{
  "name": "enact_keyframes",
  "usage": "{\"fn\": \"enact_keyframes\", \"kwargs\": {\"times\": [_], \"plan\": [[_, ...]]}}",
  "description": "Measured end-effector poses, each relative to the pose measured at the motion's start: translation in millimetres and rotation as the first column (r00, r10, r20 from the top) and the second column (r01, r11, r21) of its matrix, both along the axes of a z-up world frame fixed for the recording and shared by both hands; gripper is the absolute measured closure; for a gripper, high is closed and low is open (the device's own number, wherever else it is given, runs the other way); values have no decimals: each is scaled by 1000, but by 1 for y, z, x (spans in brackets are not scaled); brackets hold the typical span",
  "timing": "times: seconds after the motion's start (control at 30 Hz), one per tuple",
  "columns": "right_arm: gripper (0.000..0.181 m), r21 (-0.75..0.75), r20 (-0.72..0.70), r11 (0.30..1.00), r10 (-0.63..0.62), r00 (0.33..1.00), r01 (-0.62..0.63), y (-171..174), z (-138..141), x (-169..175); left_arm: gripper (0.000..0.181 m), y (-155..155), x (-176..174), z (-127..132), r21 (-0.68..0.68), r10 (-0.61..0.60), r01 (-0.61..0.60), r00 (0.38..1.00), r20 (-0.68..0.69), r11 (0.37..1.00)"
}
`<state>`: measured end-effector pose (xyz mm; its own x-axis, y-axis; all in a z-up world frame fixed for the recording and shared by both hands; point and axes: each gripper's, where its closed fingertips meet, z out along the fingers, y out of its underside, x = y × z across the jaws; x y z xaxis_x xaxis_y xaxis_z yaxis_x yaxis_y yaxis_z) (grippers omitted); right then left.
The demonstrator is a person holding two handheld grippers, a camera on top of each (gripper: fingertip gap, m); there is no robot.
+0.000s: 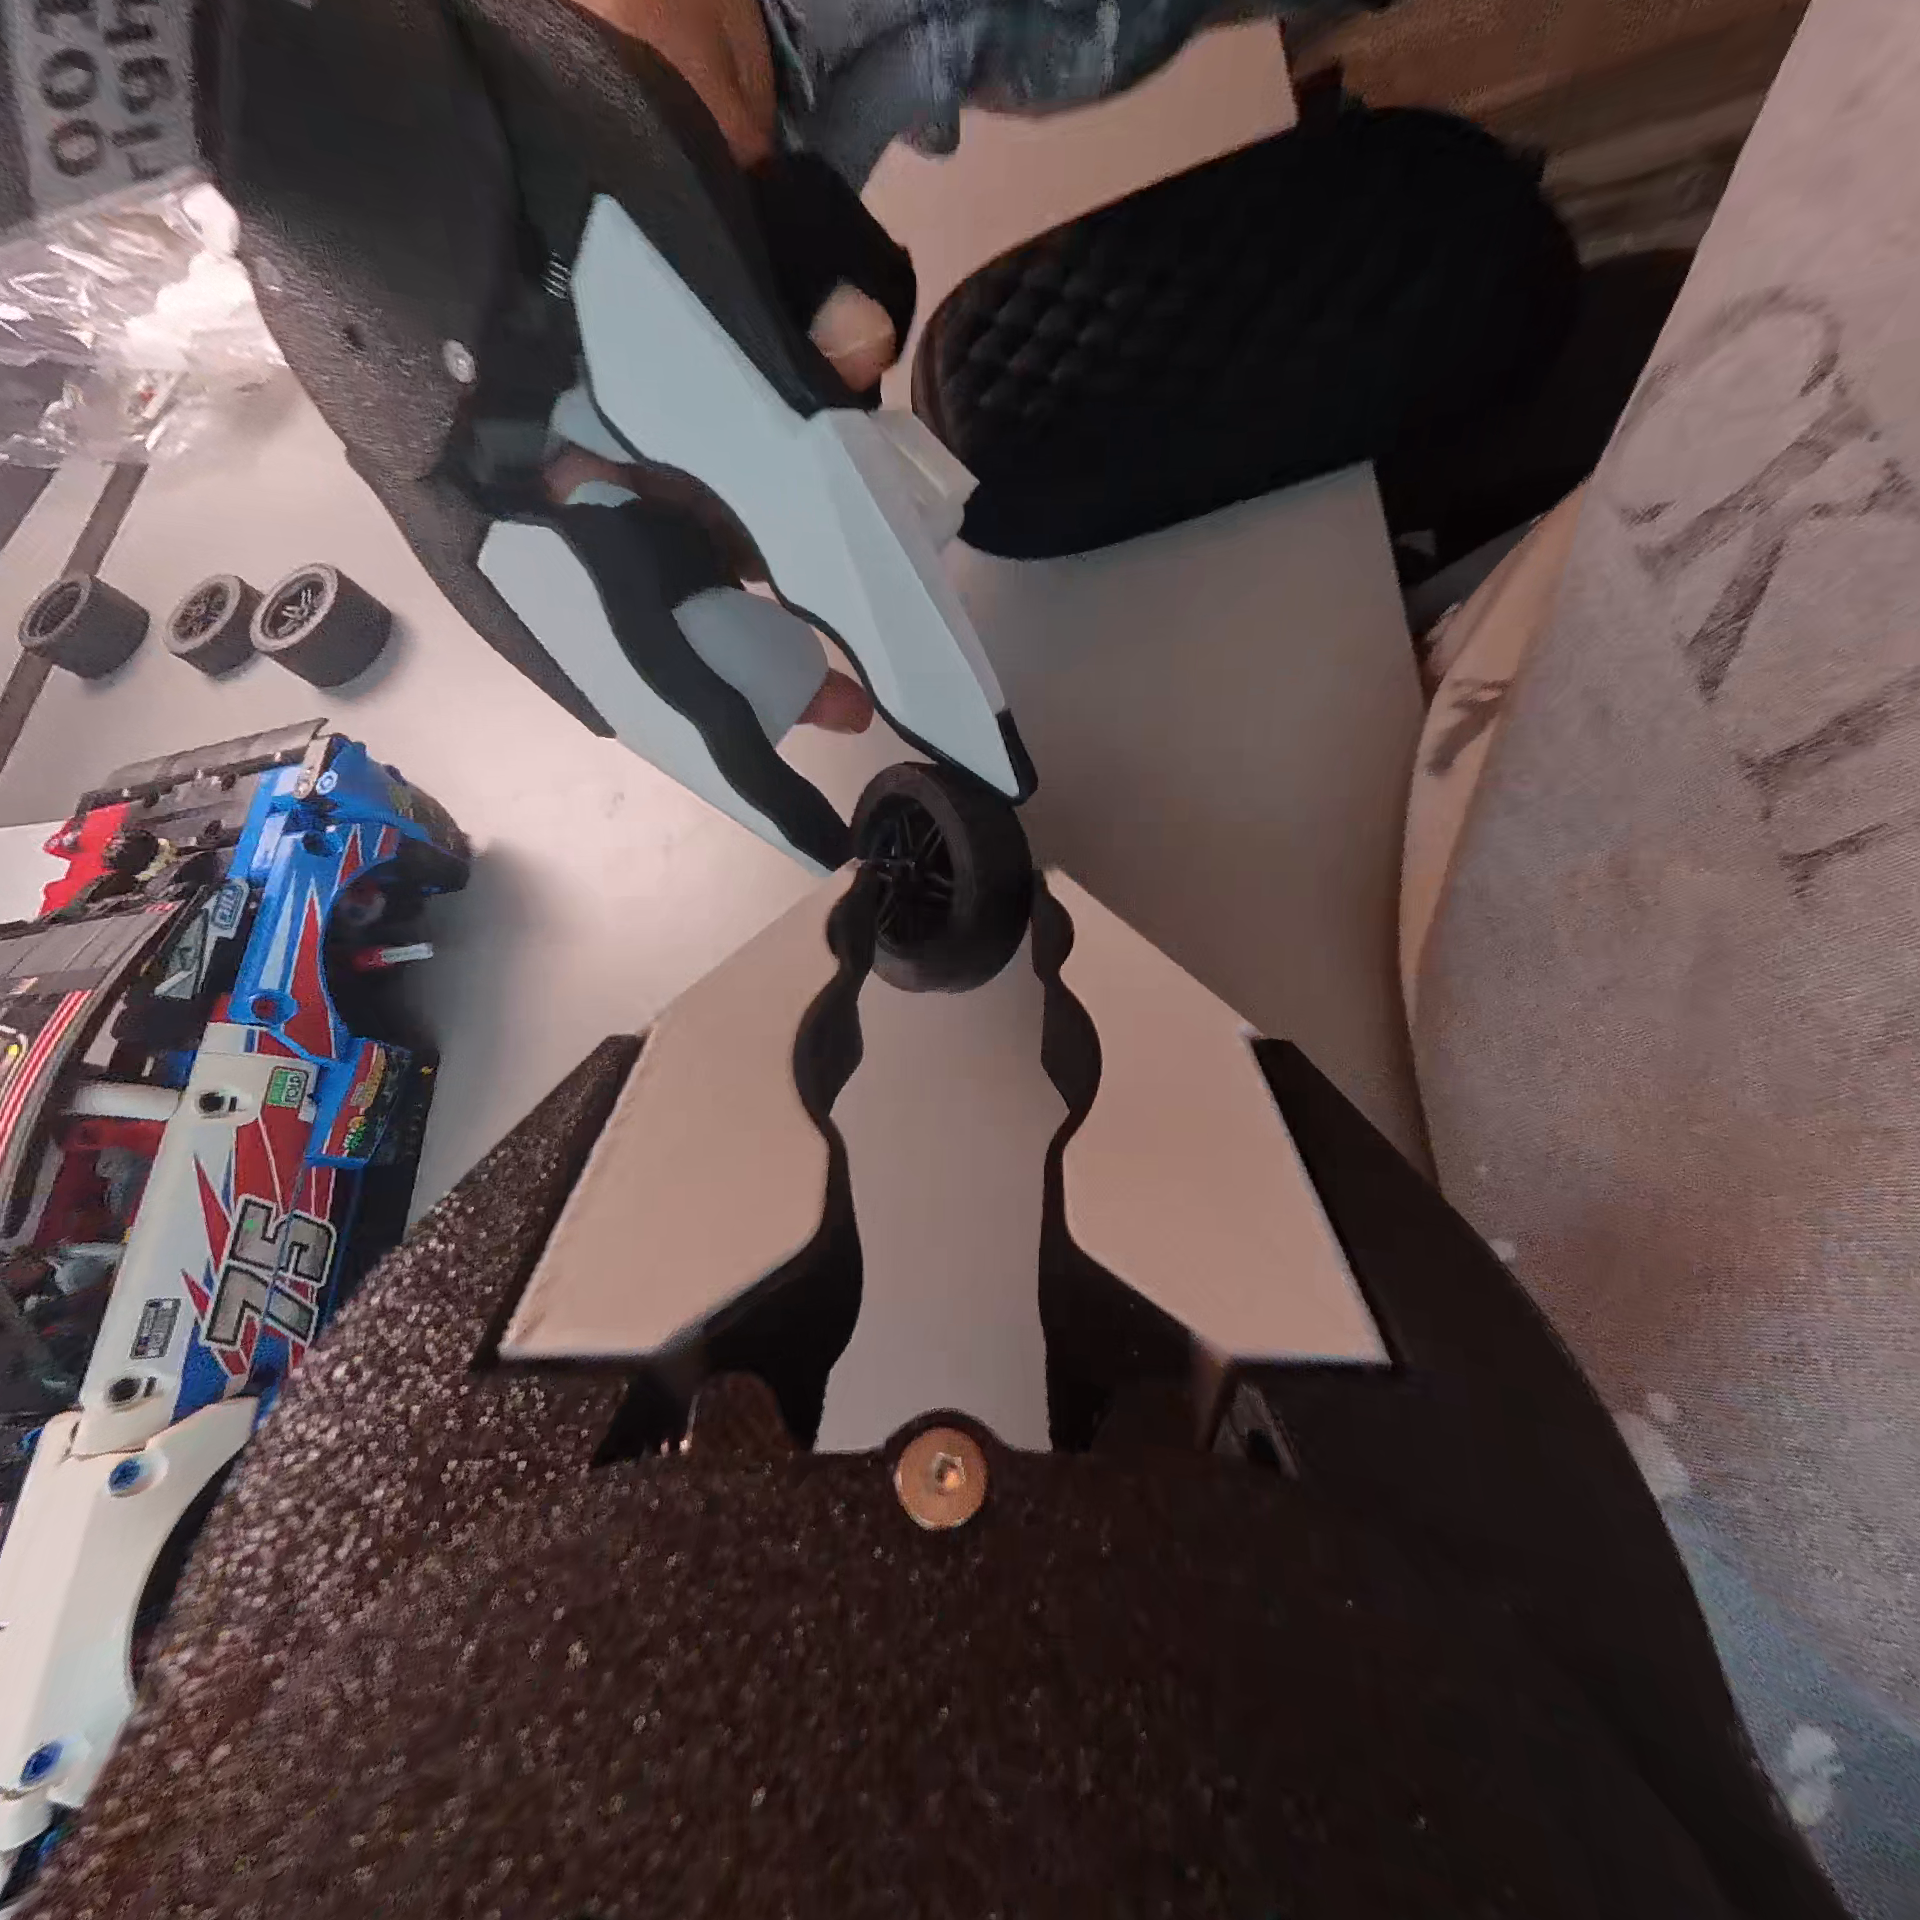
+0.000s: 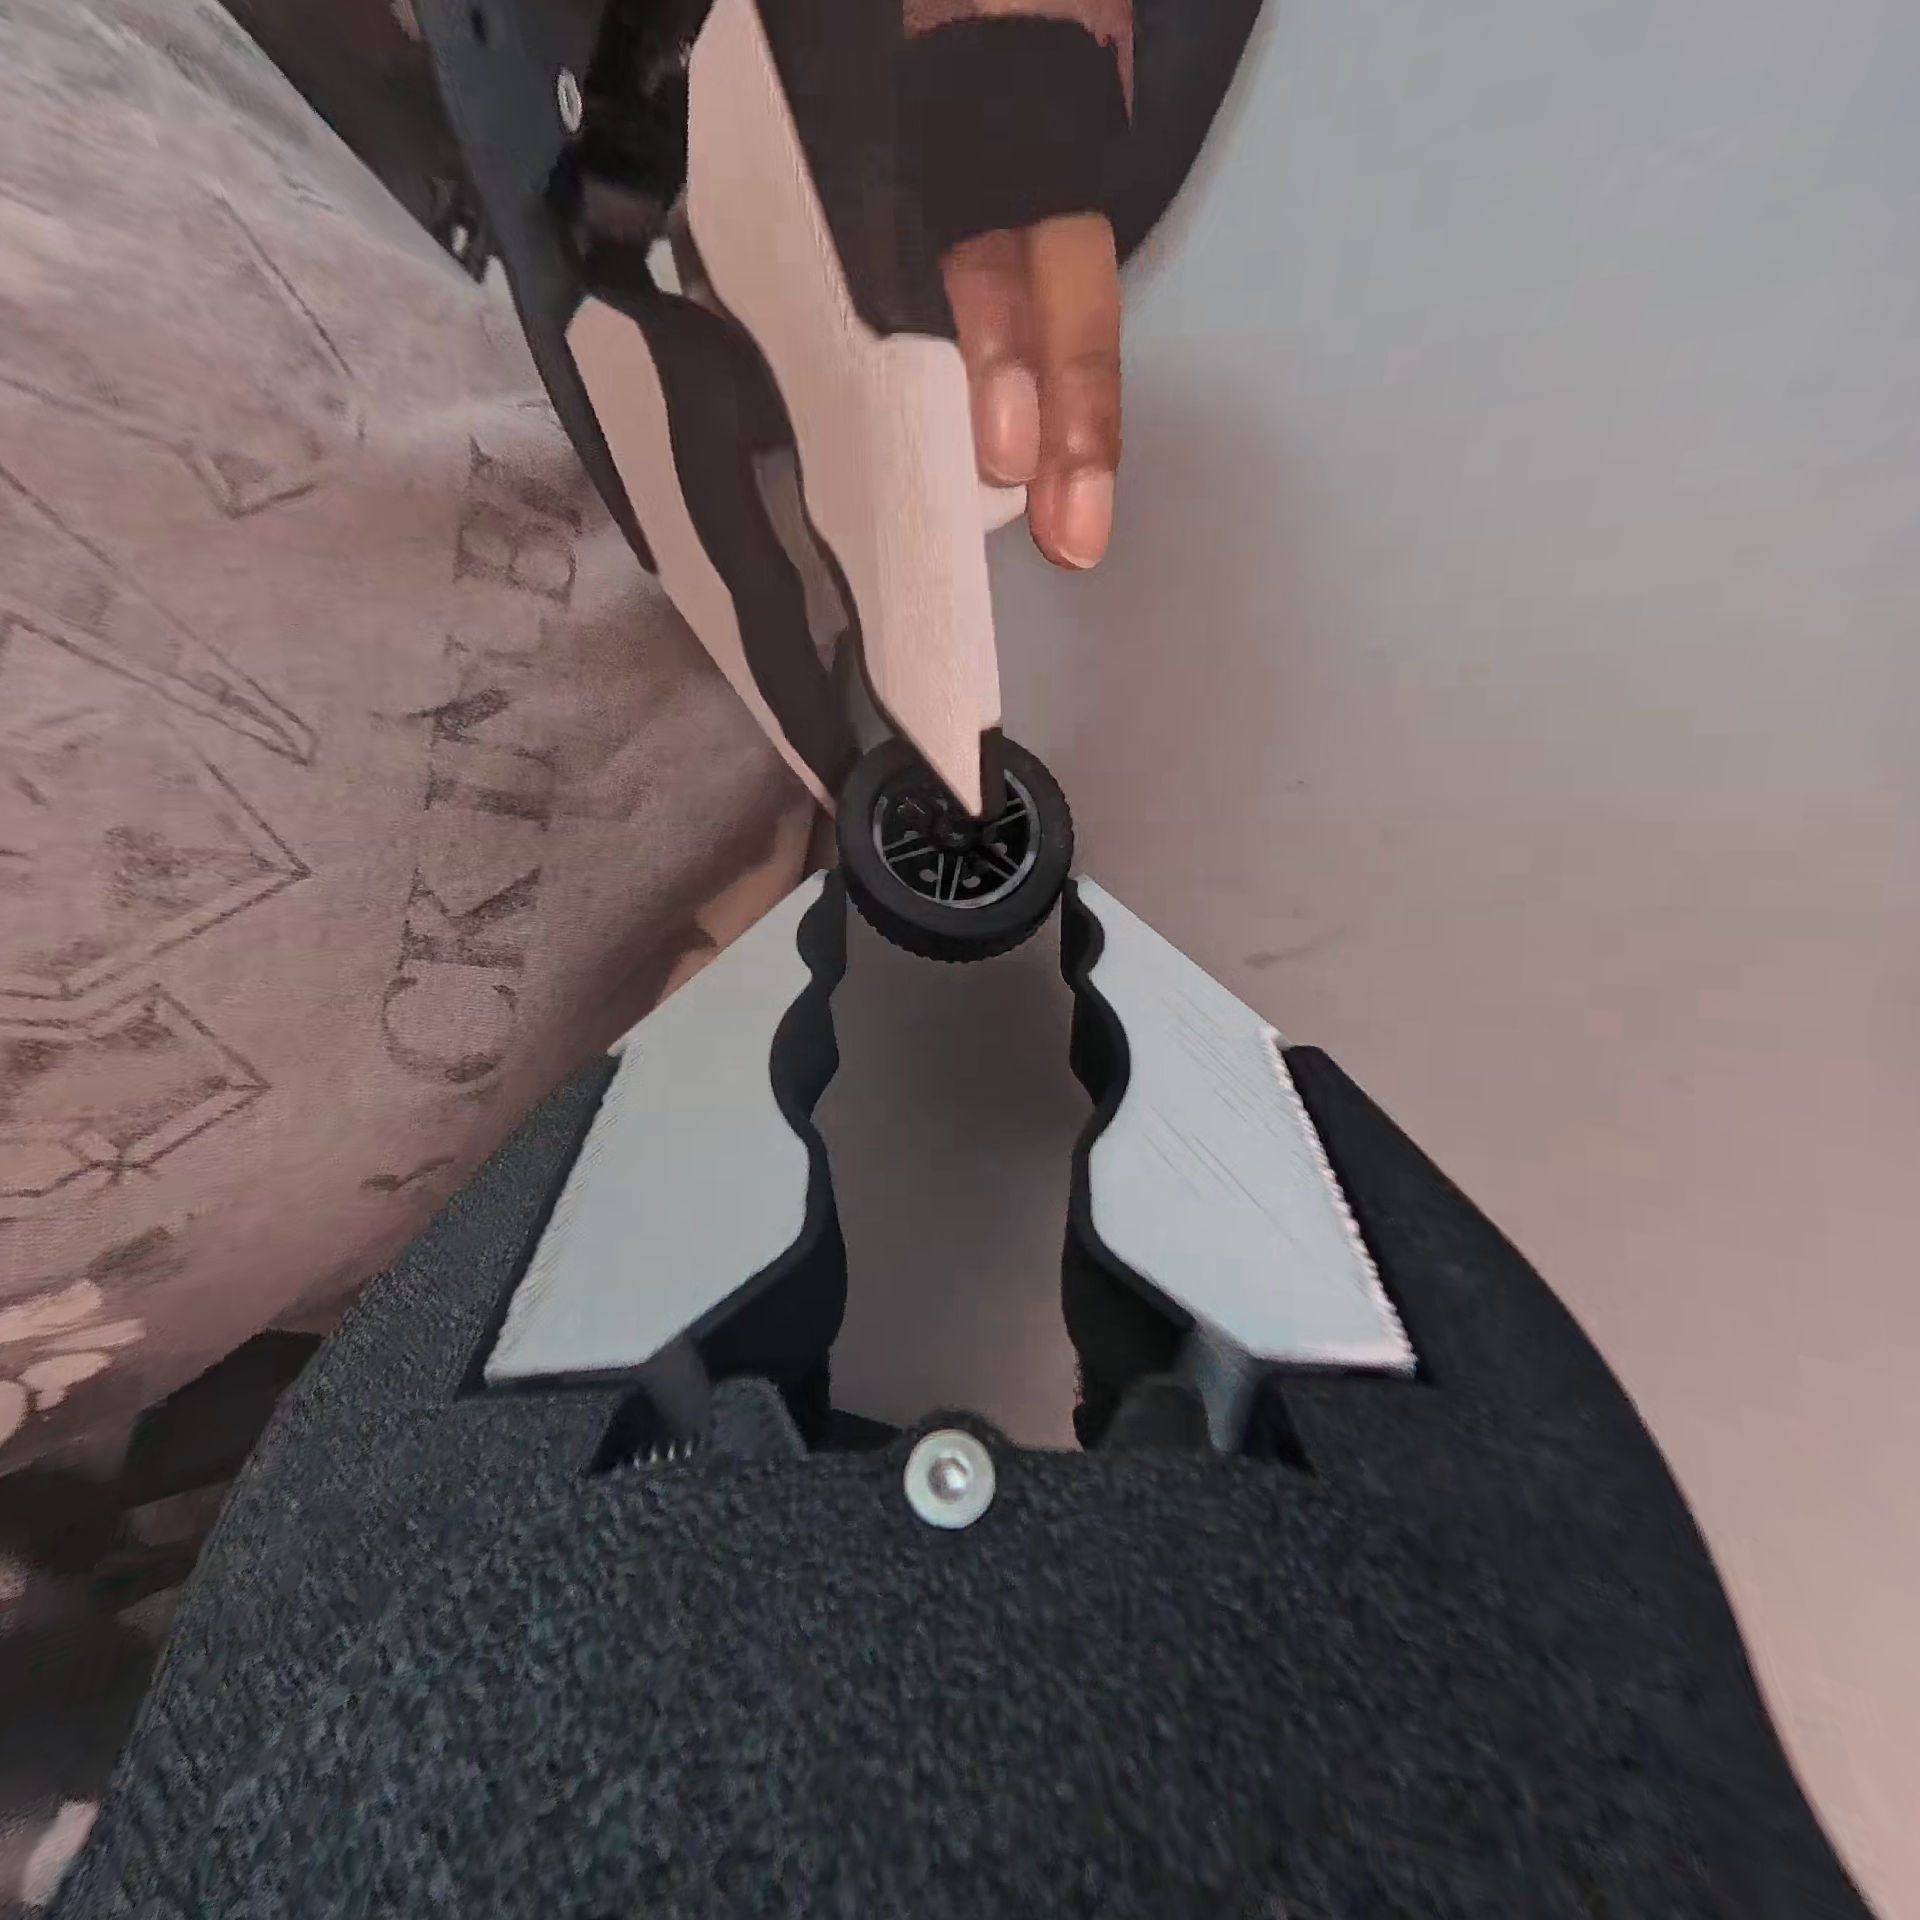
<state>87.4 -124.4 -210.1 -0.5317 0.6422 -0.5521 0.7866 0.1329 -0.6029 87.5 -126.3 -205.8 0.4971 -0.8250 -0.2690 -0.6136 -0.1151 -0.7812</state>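
2 hand-held grippers, left (image 1: 940, 883) and right (image 2: 951, 888), both clamped on 1 wheel (image 1: 935, 894) | axle side hidden

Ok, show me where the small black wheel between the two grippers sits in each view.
Left wrist view: small black wheel, just above centre, at the left gripper fingers, the right gripper reaching in from above.
Right wrist view: wheel, just above centre, between the right gripper fingers.
Shared landmark: the patterned grey fabric.
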Motion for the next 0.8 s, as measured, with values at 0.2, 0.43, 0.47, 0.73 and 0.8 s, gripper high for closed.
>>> {"fn": "enact_keyframes", "kwargs": {"times": [0.2,0.43,0.47,0.73,0.8], "plan": [[142,-51,-110,995,-86,990,80,16,19,-19,156,12,-11,12,-94,88,-68,972,220,993],[145,15,-483,959,-241,842,283,29,44,-37,156,20,-34,51,-357,227,65,662,715,932],[146,26,-515,957,-234,825,288,25,45,-38,156,21,-34,55,-367,229,95,631,741,925],[165,24,-492,988,-122,862,153,17,45,-29,157,11,-24,57,-449,245,225,590,769,865],[165,103,-446,988,-54,893,112,15,35,-27,159,10,-23,54,-479,264,216,613,745,851]]}}
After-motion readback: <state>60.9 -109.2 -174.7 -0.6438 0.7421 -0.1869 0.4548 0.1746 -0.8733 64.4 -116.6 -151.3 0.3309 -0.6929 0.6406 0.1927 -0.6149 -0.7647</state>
